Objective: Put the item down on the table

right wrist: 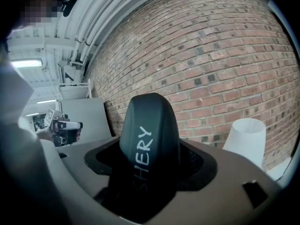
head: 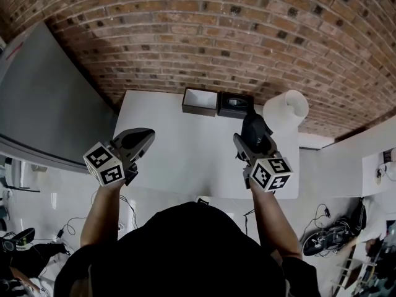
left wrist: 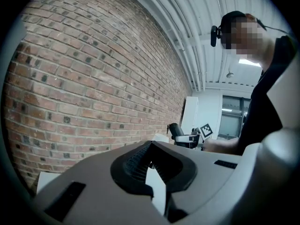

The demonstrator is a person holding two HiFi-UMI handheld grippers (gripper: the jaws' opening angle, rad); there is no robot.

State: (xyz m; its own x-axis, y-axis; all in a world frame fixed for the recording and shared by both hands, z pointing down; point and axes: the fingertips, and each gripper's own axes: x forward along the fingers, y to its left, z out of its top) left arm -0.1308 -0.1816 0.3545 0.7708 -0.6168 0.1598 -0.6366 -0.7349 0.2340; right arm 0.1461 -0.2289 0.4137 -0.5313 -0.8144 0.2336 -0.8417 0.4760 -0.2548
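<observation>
My right gripper [head: 252, 142] is shut on a black, rounded item [head: 254, 127] that stands up out of its jaws, held above the right part of the white table [head: 179, 166]. In the right gripper view the black item [right wrist: 149, 125] fills the gap between the jaws and carries white lettering down its face. My left gripper [head: 140, 139] hangs over the table's left edge with its jaws together and nothing between them. The left gripper view shows its dark pads [left wrist: 136, 165] meeting at the tip.
At the table's far edge stand an open dark box [head: 199, 101] with a white inside and a second dark box [head: 235, 104] beside it. A white lampshade [head: 286, 111] stands at the far right corner. A brick wall runs behind; cables lie on the floor.
</observation>
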